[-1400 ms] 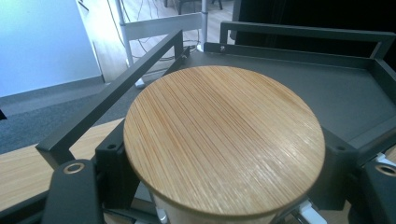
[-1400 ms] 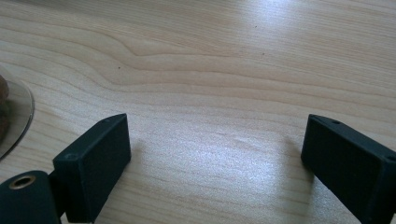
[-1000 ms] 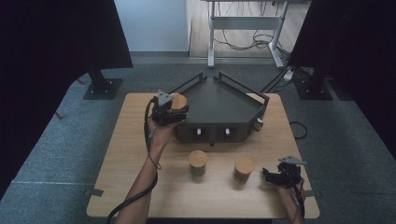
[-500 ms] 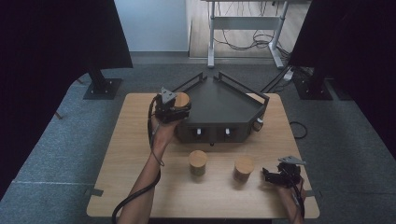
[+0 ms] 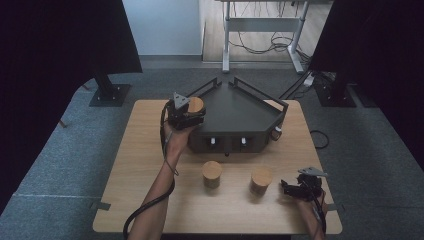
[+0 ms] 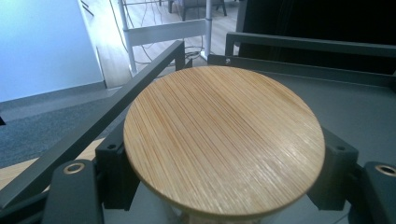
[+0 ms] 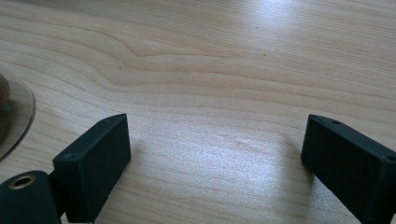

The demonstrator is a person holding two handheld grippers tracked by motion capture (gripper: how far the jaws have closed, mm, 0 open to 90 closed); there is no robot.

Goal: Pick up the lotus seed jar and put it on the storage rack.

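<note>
Change: left gripper (image 5: 186, 114) has eased its jar (image 5: 195, 104) a touch further in over the tray's near-left rail; right gripper unmoved.
Room: grey carpet, dark curtains, desk legs behind.
Table (image 5: 145, 150): pale wood.
Tray (image 5: 240, 107): black, empty so far.
Progress: one jar carried, jaws clamped under its wooden lid (image 6: 224, 140); two jars (image 5: 212, 173) (image 5: 261, 179) wait in front.
Right gripper (image 5: 291, 189): jaws apart, holding nothing.

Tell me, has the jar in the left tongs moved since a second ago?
No. The jar in the left tongs sits at the same corner of the black tray.
</note>
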